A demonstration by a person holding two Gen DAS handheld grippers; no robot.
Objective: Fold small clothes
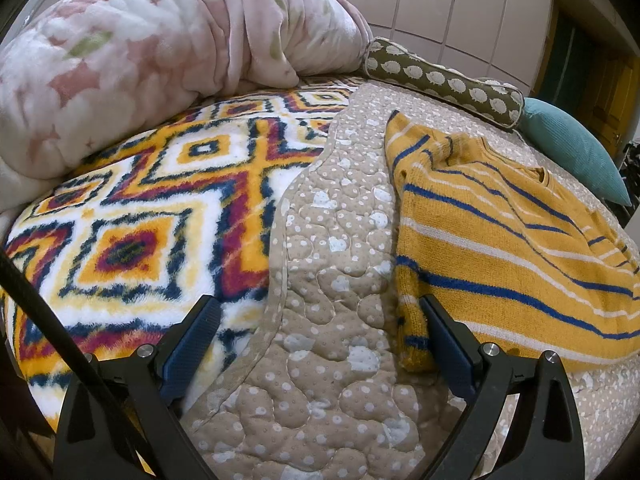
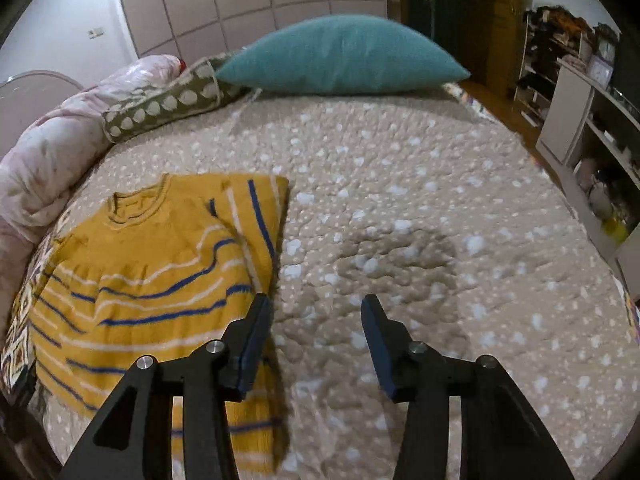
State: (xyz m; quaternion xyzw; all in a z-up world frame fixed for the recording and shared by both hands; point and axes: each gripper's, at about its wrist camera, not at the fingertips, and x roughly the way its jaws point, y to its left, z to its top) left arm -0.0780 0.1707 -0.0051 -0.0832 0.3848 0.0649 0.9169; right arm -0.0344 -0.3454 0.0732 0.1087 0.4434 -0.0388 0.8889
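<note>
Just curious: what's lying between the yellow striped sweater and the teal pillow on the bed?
Nothing but bare dotted quilt lies between the sweater and the teal pillow, as the right wrist view shows.

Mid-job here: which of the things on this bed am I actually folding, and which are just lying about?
Job:
yellow striped sweater
left gripper, open
right gripper, open, empty

Lying about:
teal pillow
olive bolster
pink comforter
patterned blanket
beige quilt
</note>
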